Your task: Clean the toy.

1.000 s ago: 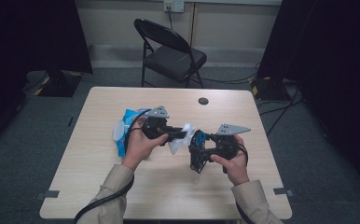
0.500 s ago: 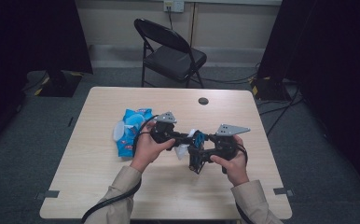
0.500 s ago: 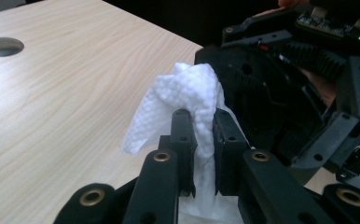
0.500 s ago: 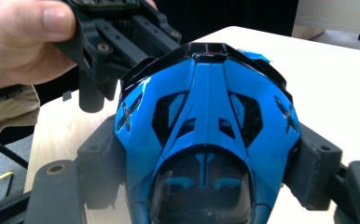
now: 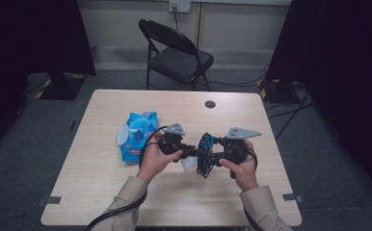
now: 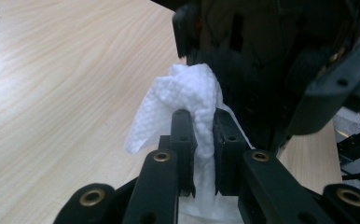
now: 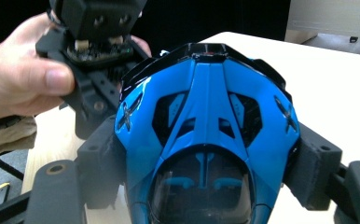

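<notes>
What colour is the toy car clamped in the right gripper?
Bright blue with black trim; the toy car shows best in the right gripper view.

You have two grippers in your hands: the left gripper and the right gripper, each with two black jaws, and each topped by one grey three-cornered plate, so two plates in all. Between them you are working with one white wipe and one blue toy car, while one blue packet of wipes lies on the one table. Beyond that you can count one folding chair behind the table and one small dark round disc near the table's far edge.
</notes>
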Available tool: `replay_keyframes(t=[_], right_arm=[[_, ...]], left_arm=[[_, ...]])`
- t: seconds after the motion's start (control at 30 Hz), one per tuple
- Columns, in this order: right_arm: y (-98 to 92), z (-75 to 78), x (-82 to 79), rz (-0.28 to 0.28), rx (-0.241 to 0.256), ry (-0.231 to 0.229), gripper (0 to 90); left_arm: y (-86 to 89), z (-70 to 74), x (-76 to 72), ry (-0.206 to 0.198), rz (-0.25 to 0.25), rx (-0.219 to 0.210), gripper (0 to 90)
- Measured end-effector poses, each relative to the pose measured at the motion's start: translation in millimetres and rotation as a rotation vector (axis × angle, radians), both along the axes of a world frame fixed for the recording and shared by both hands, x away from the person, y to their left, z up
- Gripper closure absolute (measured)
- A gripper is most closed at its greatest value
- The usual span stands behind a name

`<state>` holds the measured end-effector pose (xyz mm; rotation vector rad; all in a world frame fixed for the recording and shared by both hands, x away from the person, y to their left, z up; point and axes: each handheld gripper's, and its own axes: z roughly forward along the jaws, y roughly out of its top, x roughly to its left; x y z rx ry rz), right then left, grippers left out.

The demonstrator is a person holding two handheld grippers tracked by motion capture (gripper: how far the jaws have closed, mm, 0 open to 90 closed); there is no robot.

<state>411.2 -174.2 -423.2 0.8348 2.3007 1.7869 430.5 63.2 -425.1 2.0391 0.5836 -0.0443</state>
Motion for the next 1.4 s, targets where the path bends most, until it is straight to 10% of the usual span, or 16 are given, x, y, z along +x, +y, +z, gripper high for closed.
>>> replay_keyframes(t=[1.13,1.4], right_arm=[[-9.4,5.6,1.1,-0.031,0.031,-0.008,24.8],[-10.0,-0.2,3.0,-0.037,0.006,0.003,24.8]], left_arm=[[-5.2,-42.3,-14.2,0.056,-0.025,0.078,80.8],[15.9,-5.7,-10.0,-0.011,0.013,0.021,80.7]])
